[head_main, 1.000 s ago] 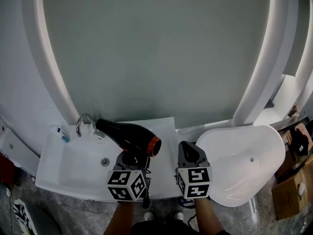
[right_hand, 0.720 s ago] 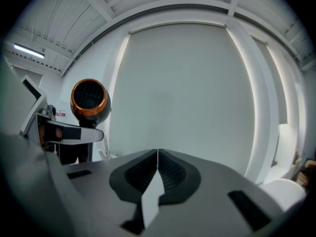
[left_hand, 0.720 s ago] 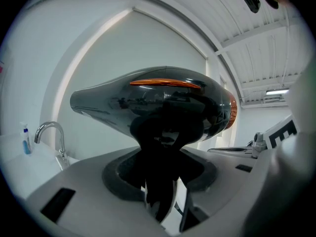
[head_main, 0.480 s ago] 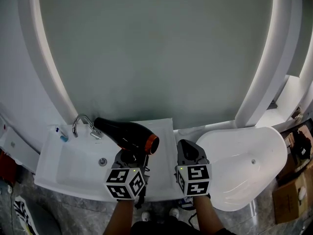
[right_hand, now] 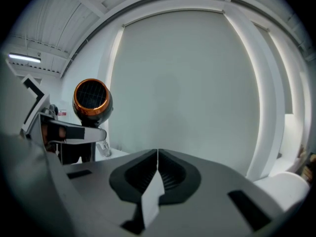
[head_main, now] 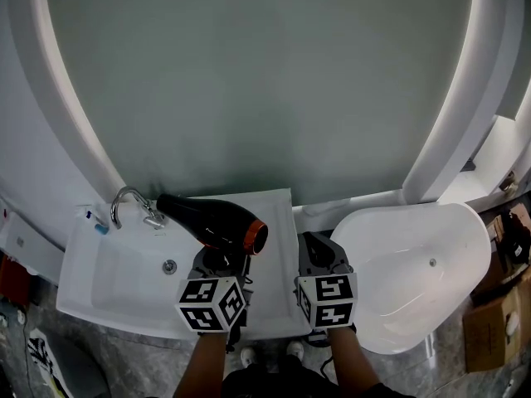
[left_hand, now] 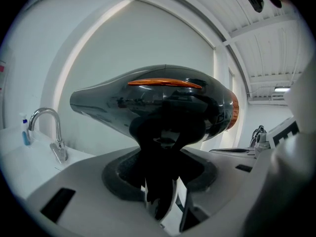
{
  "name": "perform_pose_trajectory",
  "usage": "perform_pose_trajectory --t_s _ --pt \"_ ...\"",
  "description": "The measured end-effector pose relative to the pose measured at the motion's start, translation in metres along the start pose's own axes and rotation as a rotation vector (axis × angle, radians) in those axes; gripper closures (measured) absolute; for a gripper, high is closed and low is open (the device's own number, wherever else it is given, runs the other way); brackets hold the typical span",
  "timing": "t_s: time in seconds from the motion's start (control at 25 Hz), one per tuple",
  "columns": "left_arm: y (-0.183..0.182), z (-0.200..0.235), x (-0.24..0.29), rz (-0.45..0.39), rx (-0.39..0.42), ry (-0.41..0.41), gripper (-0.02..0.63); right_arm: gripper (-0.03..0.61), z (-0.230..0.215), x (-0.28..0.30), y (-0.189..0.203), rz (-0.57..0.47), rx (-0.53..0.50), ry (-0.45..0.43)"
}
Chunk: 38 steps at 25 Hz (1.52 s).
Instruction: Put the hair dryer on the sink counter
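Head view: glossy black hair dryer (head_main: pixel 214 224) with orange rear ring, handle pinched in the left gripper (head_main: pixel 219 264), over the sink counter (head_main: pixel 279 214) near its front edge. Right gripper view alone: rear grille (orange-rimmed), plus right gripper (right_hand: pixel 157 171) pressed together, empty. Long axis level, nozzle toward the faucet (head_main: pixel 153 218) at back left.

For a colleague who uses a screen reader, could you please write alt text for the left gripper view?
The left gripper is shut on the handle of a glossy black hair dryer with orange trim, whose body lies level with the nozzle pointing left. At lower left, a curved chrome faucet stands on the white sink counter.
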State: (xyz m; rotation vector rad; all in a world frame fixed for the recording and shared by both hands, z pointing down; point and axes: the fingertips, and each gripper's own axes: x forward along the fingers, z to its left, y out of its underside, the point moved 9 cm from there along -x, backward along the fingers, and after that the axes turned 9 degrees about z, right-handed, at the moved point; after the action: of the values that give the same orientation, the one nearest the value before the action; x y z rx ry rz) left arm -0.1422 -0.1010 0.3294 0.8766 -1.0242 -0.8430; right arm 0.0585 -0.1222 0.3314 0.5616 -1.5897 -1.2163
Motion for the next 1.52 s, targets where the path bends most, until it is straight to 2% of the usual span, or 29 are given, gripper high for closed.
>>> perform_pose_trajectory --t_s 1.0,1.52 --pt "0.06 0.057 0.124 0.258 -0.1 -0.045 0.436 0.557 -0.032 0.129 0.06 0.247 0.093 -0.065" --pt "0.104 0.076 0.168 0.386 -0.145 -0.054 0.434 0.556 -0.047 0.163 0.1 0.359 0.122 -0.06"
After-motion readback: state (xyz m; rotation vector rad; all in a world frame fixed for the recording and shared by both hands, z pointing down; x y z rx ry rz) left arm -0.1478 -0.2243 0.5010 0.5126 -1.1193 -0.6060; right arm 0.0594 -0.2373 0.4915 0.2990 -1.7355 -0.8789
